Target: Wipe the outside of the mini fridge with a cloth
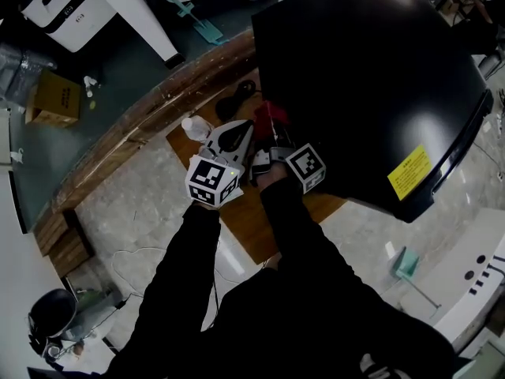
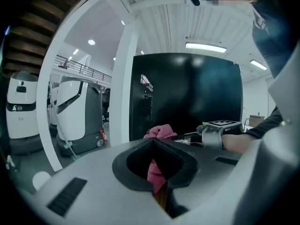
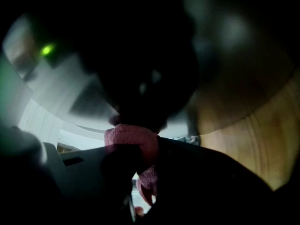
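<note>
- With my left gripper (image 2: 155,162) I am pinching the pink cloth (image 2: 159,132). Its 2 jaws are pressing together on a fold that is showing between them, and the rest is bunching up just beyond the tips.
- My right gripper (image 3: 143,172) is clamping the same cloth, and a strip of it is hanging between the dark jaws.
- In the head view I am holding the 2 grippers just beside each other, with both sets of tips meeting at the cloth.
- I am holding the cloth at the left side of the black mini fridge (image 1: 355,77), close to its wall. I cannot tell whether it is touching.
- In the left gripper view the fridge is filling the far middle, with the right gripper reaching in from the right.
- Under my grippers a wooden board (image 1: 254,235) is lying on the pale floor.
- A yellow label (image 1: 409,172) is showing on the fridge's near right edge.
- A white bottle (image 1: 196,127) is lying just left of the left gripper, and a black cable (image 1: 237,97) is curling beyond it.
- A cardboard box (image 1: 54,97) is sitting well apart at the far left.
</note>
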Motion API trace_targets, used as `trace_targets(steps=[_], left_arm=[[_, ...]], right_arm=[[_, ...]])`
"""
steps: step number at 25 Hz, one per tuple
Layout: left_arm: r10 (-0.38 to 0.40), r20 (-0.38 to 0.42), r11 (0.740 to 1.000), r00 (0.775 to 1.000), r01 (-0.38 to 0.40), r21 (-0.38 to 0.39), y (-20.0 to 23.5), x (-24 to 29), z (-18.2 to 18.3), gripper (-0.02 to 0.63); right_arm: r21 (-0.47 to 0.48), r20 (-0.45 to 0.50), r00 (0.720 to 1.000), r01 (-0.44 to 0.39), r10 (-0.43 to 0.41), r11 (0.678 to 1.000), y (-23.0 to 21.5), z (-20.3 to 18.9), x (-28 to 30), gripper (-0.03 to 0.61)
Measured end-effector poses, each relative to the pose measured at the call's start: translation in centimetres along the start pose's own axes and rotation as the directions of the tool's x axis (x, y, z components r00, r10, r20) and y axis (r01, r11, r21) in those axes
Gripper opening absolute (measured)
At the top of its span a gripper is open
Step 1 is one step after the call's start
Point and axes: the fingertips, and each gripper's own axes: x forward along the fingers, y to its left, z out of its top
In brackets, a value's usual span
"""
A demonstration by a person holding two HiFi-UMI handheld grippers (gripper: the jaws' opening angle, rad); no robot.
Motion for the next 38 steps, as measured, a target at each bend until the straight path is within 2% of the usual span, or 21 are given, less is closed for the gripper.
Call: trace_targets(steps=[4,12,19,24,26,29,32,35,37,38], left_arm=[[-0.024,-0.056,0.999,0.998,0.022,-0.041,0.0,1.1,-3.4,0.006],[-0.040,-0.182,0.997,0.983,0.028,-0.067,-0.6,3.7,-10.4,0.006],[-0.027,-0.211,0.995,0.977,0.006,-0.098,-1.4,2.5,-12.4,0.006],[-0.017,-0.205,0.994,0.979,-0.006,-0.111,-2.1,0.9,-12.2,0.006],[-0.003,-0.188,0.994,0.982,-0.018,-0.110,-2.2,0.1,-11.3,0.006],[0.022,-0.141,0.994,0.990,-0.036,-0.101,-2.3,-1.5,-9.3,0.006],[0.053,-0.078,0.993,0.996,-0.061,-0.100,-2.4,-3.9,-6.3,0.006],[0.074,-0.017,0.992,0.997,-0.075,-0.105,-4.1,-7.6,-2.6,0.006],[0.078,0.035,0.993,0.996,-0.075,-0.091,-5.5,-9.6,0.3,0.006],[0.077,0.064,0.994,0.995,-0.071,-0.080,-6.2,-10.2,1.7,0.006]], right_arm=[[-0.005,-0.003,0.998,0.063,-0.063,0.998,-4.1,-0.2,0.1,0.081],[0.002,-0.002,0.980,0.197,-0.197,0.980,-12.6,0.2,-0.7,0.081],[0.006,-0.004,0.960,0.282,-0.282,0.960,-18.1,0.2,-1.1,0.081],[-0.004,-0.026,0.954,0.300,-0.300,0.954,-19.0,-0.2,-1.5,0.080],[-0.038,-0.066,0.961,0.268,-0.270,0.963,-17.4,-0.9,-1.7,0.079],[-0.125,-0.151,0.974,0.149,-0.168,0.981,-12.9,-2.4,-2.5,0.079],[-0.234,-0.235,0.969,0.020,-0.076,0.972,-6.9,-4.0,-4.3,0.080],[-0.379,-0.308,0.951,-0.099,-0.024,0.920,-0.2,-5.4,-7.7,0.080],[-0.486,-0.349,0.937,-0.189,0.009,0.854,4.3,-5.4,-9.8,0.079],[-0.540,-0.369,0.929,-0.239,0.028,0.807,6.8,-5.0,-10.7,0.078]])
